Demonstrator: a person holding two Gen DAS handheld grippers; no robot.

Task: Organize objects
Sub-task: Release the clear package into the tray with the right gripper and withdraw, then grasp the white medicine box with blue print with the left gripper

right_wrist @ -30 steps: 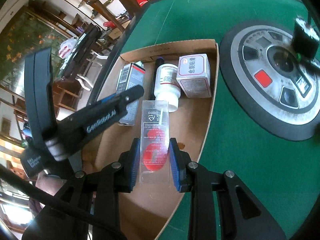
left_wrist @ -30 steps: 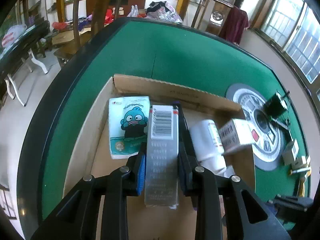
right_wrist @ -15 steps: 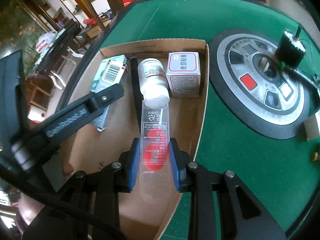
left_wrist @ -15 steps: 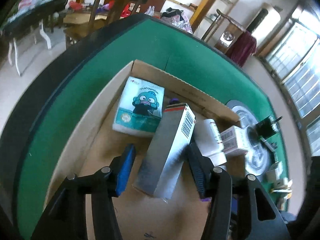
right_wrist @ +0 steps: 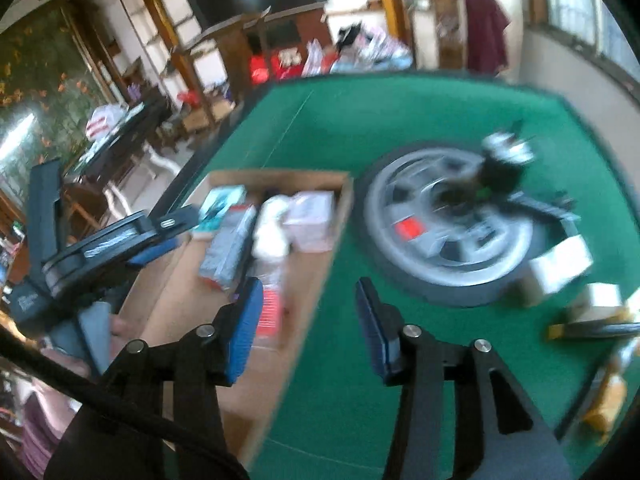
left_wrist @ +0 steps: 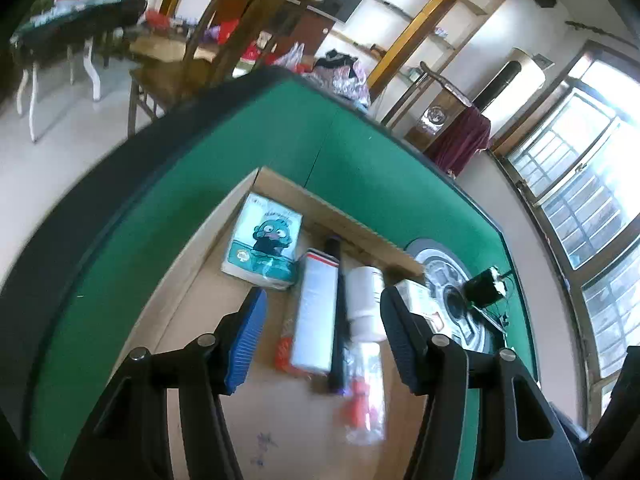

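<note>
A cardboard box is lying on the tabletop, toward its left side. Inside it, a tissue pack is sitting at the far left; to its right a long carton, a dark pen, a bottle and a small box are lying side by side in a row. Nearer than the bottle, a clear packet is resting on the box floor. To the right of the cardboard box, a round disc is lying on the tabletop, with a small motor sitting at its far edge. Further right and nearer, several small cartons are standing beside the disc.
</note>
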